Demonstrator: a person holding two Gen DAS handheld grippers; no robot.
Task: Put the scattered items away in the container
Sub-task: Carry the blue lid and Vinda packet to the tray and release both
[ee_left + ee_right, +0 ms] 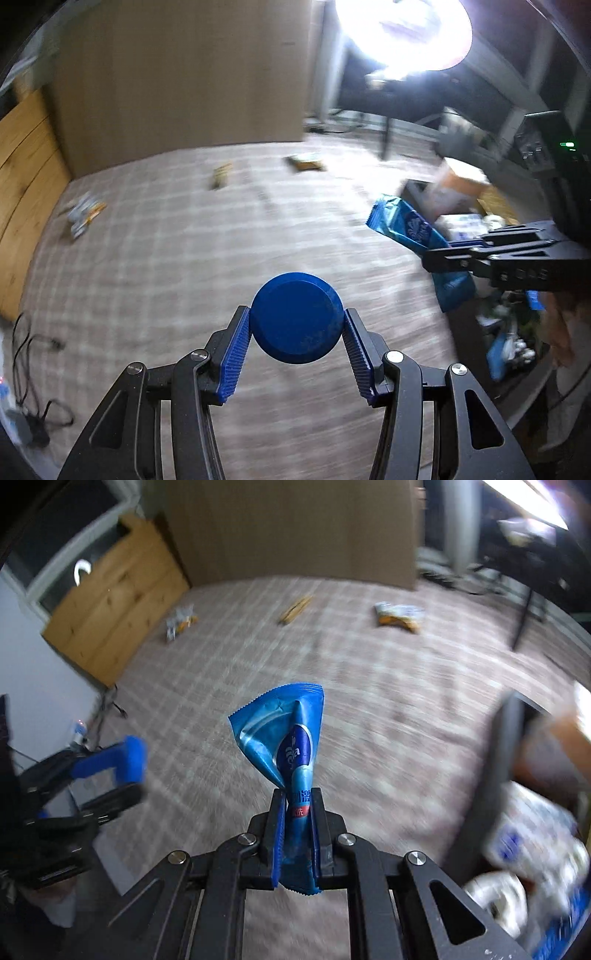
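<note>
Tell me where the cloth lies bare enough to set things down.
Bare checked cloth stretches from both claws to the three far packets: silver-orange packet, yellow stick pack, snack bag. Crowded on the right: the container is piled with packs.

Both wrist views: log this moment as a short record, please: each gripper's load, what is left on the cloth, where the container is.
left gripper: shut on blue round lid
right gripper: shut on blue sachet
left on checked cloth: three small packets, far side
container: dark bin at right, already holding items
image: motion-blurred
</note>
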